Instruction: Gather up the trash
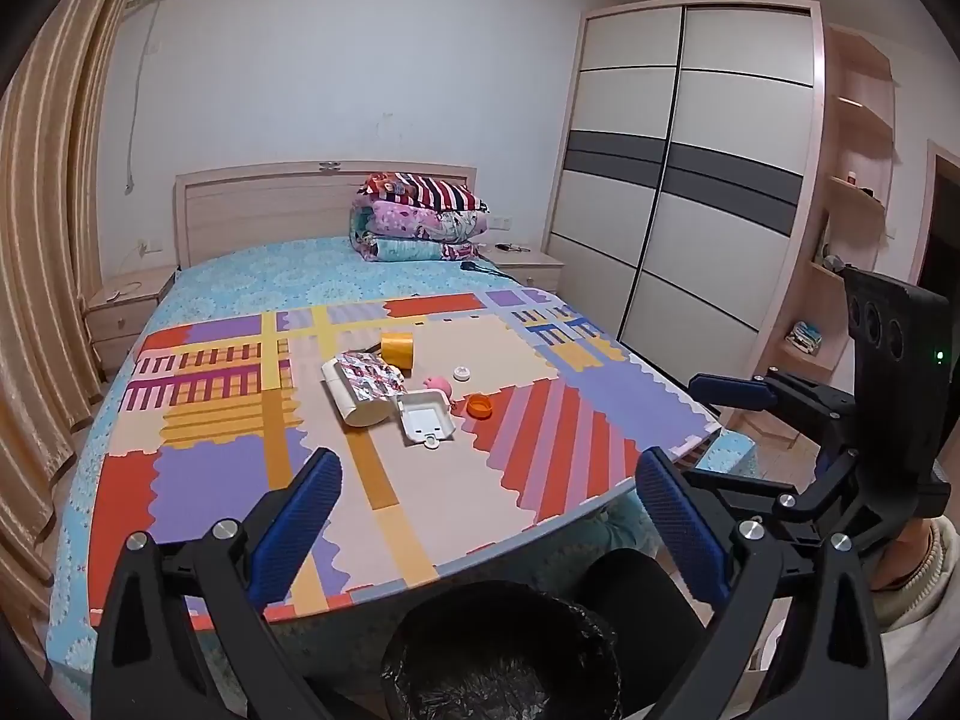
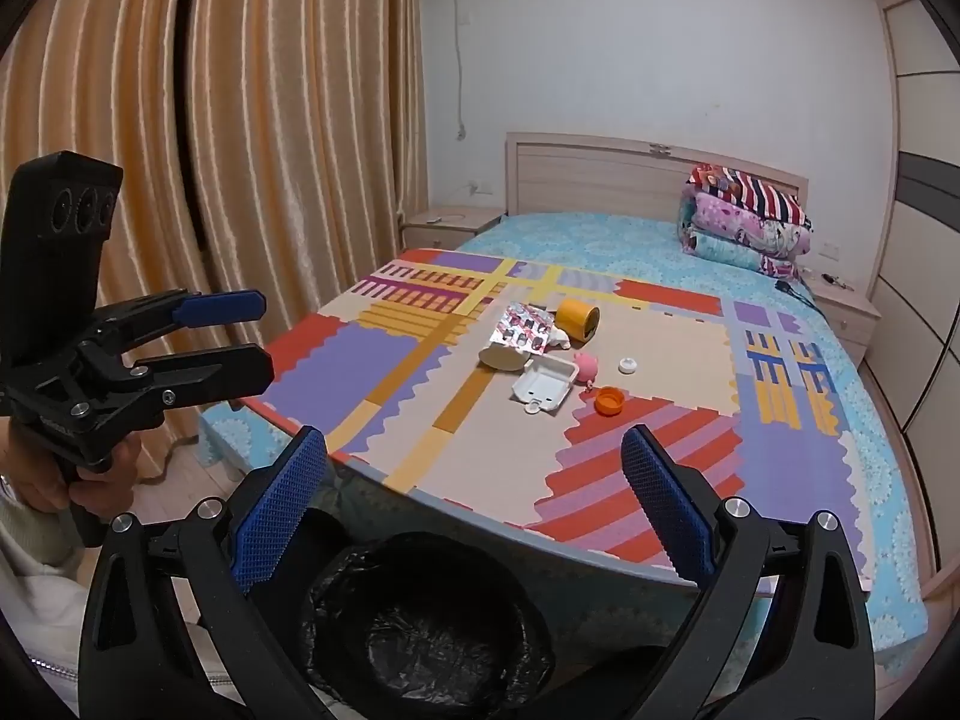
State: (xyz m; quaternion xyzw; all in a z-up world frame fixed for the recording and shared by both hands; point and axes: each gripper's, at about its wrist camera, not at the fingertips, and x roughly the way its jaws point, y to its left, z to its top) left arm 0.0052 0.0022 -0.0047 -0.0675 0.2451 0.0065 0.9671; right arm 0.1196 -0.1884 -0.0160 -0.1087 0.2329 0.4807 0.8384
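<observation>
Lying light and crushable on the bed's foam mat, the white hinged foam box (image 1: 425, 419) suits an edge pinch; both grippers' fingers (image 2: 282, 510) hang spread, empty.

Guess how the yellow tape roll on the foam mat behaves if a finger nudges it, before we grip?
The yellow tape roll lies on its curved side, so it will probably roll across the foam mat rather than slide. It looks like a rigid ring, likely stiff enough for a firm pinch. Its glossy outer face may be slippery, and the foil packet beside it could get bumped.
</observation>
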